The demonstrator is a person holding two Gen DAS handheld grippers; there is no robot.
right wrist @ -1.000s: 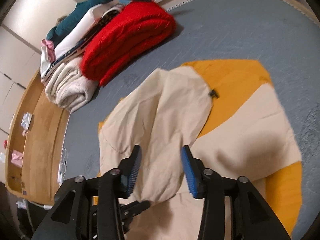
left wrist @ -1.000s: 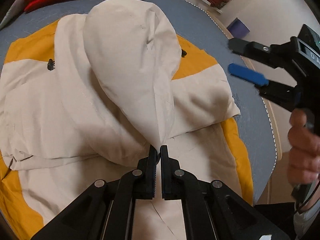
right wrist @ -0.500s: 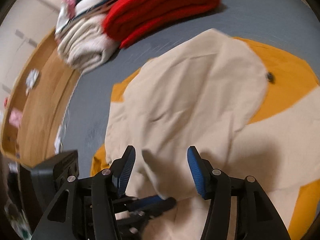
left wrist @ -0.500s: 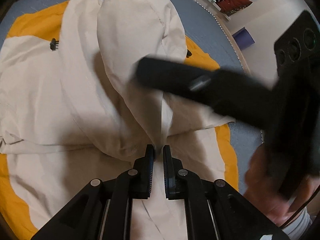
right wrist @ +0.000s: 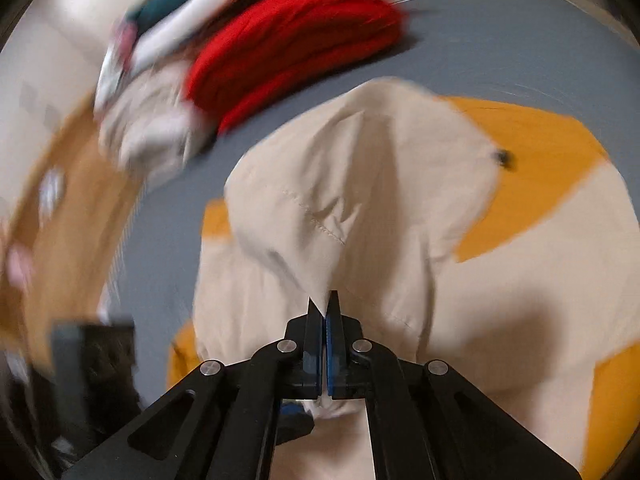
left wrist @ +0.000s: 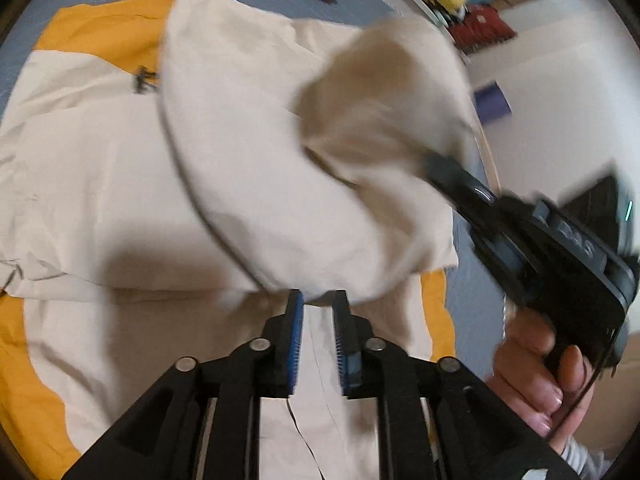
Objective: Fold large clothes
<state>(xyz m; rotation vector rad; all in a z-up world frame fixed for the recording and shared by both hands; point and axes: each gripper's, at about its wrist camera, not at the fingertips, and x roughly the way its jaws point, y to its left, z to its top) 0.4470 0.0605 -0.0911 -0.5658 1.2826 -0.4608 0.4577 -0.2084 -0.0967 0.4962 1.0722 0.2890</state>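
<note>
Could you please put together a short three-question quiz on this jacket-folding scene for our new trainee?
1. True or false: the right hand-held gripper is shut on the hood of the beige and yellow jacket.
2. What lies folded beyond the jacket on the grey surface: A) a red garment, B) a green towel, C) a black bag?
3. Fill in: the left hand-held gripper has ____ cloth between its pads.

Key: 1 true; 2 A, the red garment; 3 no, its jaws are opening.

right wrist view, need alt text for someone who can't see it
The right gripper is shut on a fold of a beige and orange jacket spread on a grey surface. Behind it, blurred, lies a pile of folded clothes, topped by a red one.
</note>
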